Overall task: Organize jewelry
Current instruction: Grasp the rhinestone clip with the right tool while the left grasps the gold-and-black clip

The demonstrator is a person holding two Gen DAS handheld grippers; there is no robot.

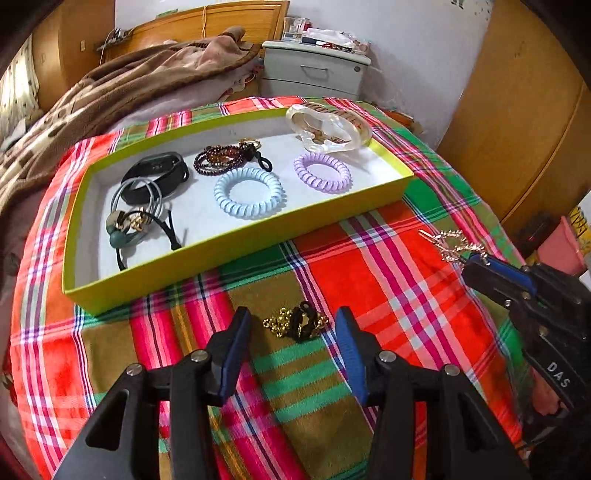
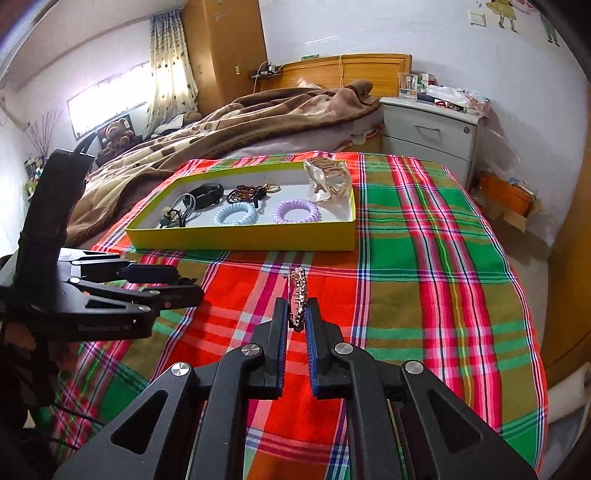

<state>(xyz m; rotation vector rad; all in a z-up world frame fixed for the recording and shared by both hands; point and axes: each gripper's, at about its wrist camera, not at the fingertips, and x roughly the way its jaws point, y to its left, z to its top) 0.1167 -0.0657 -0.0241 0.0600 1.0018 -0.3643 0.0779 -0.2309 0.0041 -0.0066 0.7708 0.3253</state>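
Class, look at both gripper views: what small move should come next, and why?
Probably carry the right gripper, shut on the silver hair clip, forward to the yellow-green tray and release over its bare white floor. The left gripper is open around the gold chain piece lying on the plaid cloth.

This is a bedroom in a home. Ahead of the right claw (image 2: 296,314), beyond the plaid cloth (image 2: 406,258), lies a bed with a rumpled brown blanket (image 2: 236,125) and a wooden headboard (image 2: 343,68). To the right of the headboard stands a pale bedside cabinet (image 2: 430,134) with drawers, its top crowded with small items. Far ahead and to the left, a spotted curtain (image 2: 168,66) hangs by a bright window (image 2: 107,103), next to a tall wooden wardrobe (image 2: 225,51). Cartoon stickers (image 2: 504,13) decorate the white wall.
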